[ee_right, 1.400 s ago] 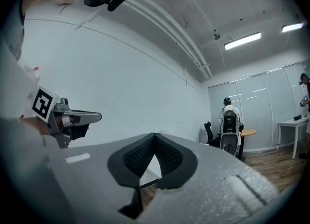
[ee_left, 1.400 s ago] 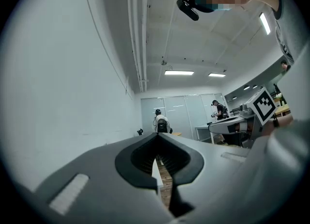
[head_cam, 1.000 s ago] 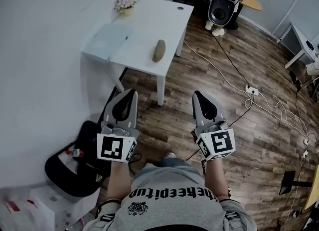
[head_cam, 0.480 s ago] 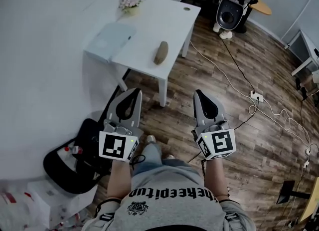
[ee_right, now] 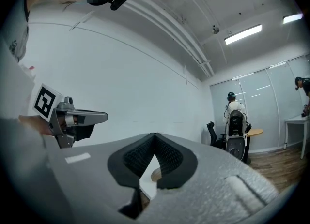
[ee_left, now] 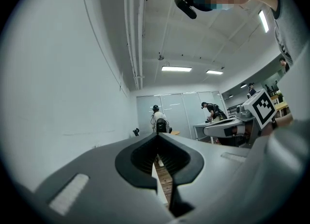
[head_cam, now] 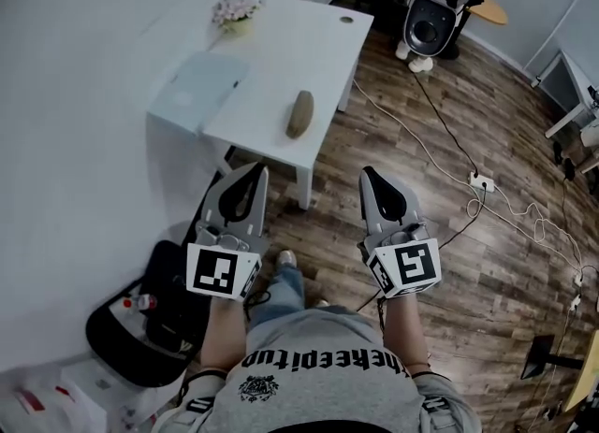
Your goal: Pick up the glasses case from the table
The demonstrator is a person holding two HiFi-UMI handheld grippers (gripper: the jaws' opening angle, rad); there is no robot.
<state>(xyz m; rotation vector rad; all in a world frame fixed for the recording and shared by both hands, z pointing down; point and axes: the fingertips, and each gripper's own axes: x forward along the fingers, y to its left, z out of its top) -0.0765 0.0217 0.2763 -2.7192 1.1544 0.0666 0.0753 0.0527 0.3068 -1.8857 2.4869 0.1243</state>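
Brown oblong glasses case [head_cam: 299, 114] rests on white table [head_cam: 290, 48].

- A lab-like workroom: white table [head_cam: 299, 57] on wood-plank floor [head_cam: 468, 253] ahead of the jaws.
- Loose cables [head_cam: 426, 146] and power strip [head_cam: 477, 177] right of them.
- Far beyond: glass partitions [ee_left: 181, 112], strip lights [ee_left: 177, 68], headset-wearing people [ee_left: 157, 117].

The glasses case [head_cam: 299, 113] is a closed, brownish, oblong case. It lies flat on the white table [head_cam: 281, 48], near the edge closest to the person.
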